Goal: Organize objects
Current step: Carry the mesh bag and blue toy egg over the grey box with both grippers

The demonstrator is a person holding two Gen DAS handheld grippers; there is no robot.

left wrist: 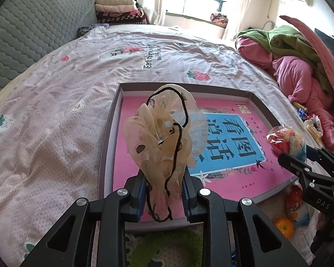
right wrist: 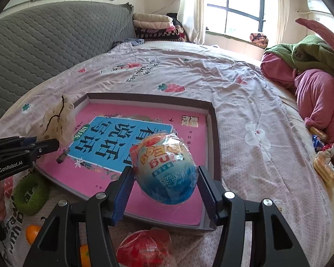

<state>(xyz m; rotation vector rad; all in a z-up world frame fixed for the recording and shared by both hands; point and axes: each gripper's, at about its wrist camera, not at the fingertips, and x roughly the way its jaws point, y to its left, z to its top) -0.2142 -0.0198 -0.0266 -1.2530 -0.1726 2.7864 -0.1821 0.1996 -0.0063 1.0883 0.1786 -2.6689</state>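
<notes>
My left gripper (left wrist: 163,194) is shut on a beige sheer scrunchie (left wrist: 164,131) with a dark cord, held above the near left part of a shallow grey box (left wrist: 104,146) with a pink and blue book in its bottom. In the right wrist view the scrunchie (right wrist: 58,120) and the left gripper (right wrist: 53,143) show at the box's (right wrist: 214,133) left edge. My right gripper (right wrist: 167,178) is shut on a wrapped blue and red toy egg (right wrist: 167,169), held over the box's near right part. In the left wrist view the egg (left wrist: 287,140) shows at the right gripper's (left wrist: 288,159) tip.
The box lies on a pale printed bedsheet (left wrist: 55,111). A green scrunchie (right wrist: 31,194), oranges (right wrist: 32,233) and another wrapped red egg (right wrist: 144,248) lie near the box's front edge. Snack packets (right wrist: 325,166) and a pile of pink and green bedding (right wrist: 311,84) are at the right.
</notes>
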